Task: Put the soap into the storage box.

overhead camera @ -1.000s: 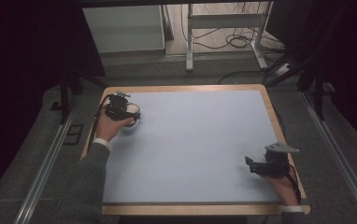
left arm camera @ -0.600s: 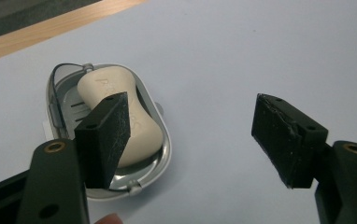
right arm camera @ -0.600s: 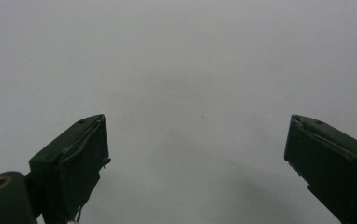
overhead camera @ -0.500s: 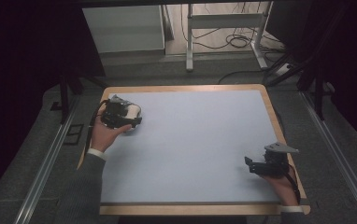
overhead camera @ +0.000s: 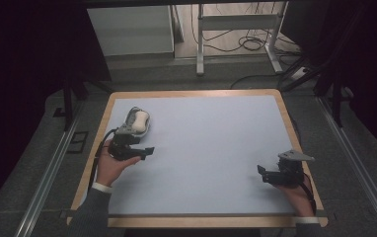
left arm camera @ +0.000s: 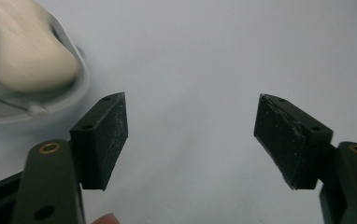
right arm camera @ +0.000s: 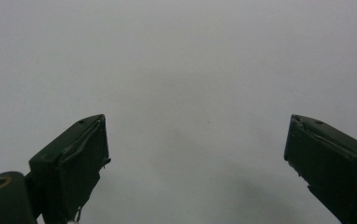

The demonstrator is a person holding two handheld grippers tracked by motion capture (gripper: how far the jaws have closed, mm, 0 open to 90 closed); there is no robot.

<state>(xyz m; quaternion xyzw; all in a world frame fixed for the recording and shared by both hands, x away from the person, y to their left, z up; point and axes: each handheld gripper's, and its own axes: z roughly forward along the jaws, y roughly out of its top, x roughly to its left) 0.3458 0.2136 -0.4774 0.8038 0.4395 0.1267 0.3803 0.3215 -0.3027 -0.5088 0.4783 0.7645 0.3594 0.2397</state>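
The tabletop (overhead camera: 206, 148) is evenly lit while its surroundings fall into deep darkness. In the left gripper view, the pale dish (left arm camera: 27, 70) is smeared by motion blur.

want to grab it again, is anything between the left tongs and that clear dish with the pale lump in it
Nothing visible. The left tongs are open with only bare light grey table mat between the jaws, and the clear round dish with the pale lump sits just beyond them, apart from the pads.

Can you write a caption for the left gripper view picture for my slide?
Open left tool over the pale blue table, with a cream object in a clear container off to the side.
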